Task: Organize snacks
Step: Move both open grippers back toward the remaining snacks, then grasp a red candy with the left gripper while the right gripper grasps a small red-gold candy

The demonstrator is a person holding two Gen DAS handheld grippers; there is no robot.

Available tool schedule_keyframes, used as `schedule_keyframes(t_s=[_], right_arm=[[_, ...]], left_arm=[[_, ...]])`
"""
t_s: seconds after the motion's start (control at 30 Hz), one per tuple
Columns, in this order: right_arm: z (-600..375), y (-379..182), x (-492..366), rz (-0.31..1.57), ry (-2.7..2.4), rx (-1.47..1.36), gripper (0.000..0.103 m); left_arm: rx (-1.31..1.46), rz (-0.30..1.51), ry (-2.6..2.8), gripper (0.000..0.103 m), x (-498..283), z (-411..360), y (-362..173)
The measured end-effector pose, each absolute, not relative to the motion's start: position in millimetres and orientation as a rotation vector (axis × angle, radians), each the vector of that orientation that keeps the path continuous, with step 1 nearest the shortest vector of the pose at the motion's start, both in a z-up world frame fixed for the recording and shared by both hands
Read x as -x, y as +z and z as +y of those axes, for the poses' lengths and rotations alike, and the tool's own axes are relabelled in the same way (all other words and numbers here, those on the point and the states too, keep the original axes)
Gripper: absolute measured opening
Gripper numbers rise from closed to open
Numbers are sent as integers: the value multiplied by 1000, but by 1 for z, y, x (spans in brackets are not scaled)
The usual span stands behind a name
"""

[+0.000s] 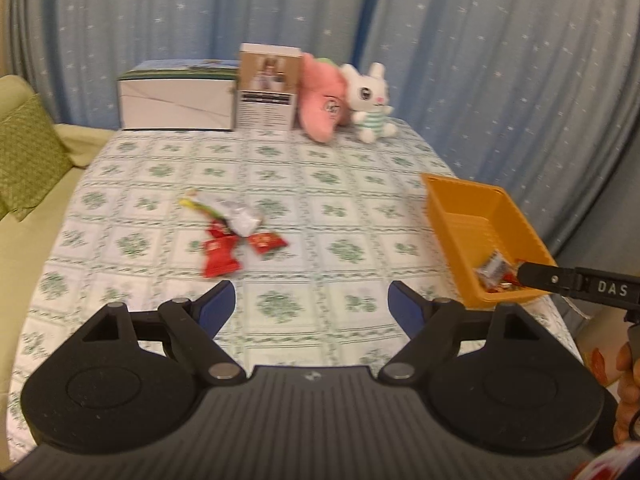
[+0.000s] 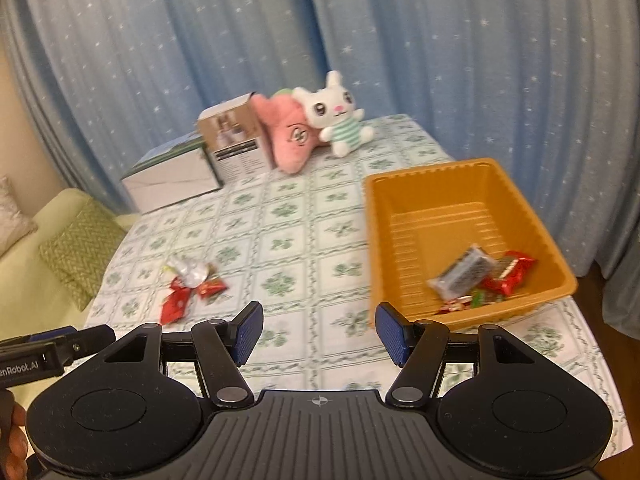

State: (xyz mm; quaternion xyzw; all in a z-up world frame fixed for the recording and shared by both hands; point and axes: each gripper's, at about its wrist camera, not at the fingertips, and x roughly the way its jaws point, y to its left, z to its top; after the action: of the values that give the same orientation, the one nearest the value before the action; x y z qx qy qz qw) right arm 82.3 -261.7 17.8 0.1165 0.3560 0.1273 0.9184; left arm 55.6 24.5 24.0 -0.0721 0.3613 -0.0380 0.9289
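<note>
A small heap of snack packets (image 1: 230, 236) lies on the patterned tablecloth: red wrappers, a silver one and a yellow-green one. In the right wrist view the same heap (image 2: 188, 286) sits at the left. An orange tray (image 1: 448, 208) (image 2: 400, 216) at the table's right side holds a grey packet (image 2: 464, 270) and red ones (image 2: 514, 272). My left gripper (image 1: 312, 308) hangs open over bare cloth, just short of the heap. My right gripper (image 2: 318, 334) is open with nothing between its pads, near the tray's front left corner.
At the table's far edge stand a white box (image 1: 176, 100), a brown carton (image 1: 268, 88), a pink plush (image 1: 322, 100) and a white bunny plush (image 1: 370, 100). A green sofa with a cushion (image 1: 28, 160) is at the left. Blue starred curtains hang behind.
</note>
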Motion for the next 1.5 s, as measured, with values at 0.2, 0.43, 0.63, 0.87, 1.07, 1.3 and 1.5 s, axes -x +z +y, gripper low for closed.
schedule_keyframes(t_s=[0.2,0.43,0.63,0.87,1.07,1.3,1.5], right_arm=[[-240,16,-85,746,301,-222,62],[-222,16,-91,749,329,-202,62],[-209,10,-100,758,342,-188,62],[-187,-5,-123,771,360,-184,62],[-165,-26,-154,787,381,-173,62],[-141,-58,-190,814,412,-147,62],[-127,-82,-215,821,437,-107,62]], left_arm=[[166,738,-31,82,-53,48,23],[180,744,5,82,-55,63,18],[195,753,39,82,-65,77,10],[201,768,45,75,-92,91,-6],[208,794,37,72,-127,103,-27],[215,828,5,61,-171,112,-62],[183,855,-23,47,-203,108,-91]])
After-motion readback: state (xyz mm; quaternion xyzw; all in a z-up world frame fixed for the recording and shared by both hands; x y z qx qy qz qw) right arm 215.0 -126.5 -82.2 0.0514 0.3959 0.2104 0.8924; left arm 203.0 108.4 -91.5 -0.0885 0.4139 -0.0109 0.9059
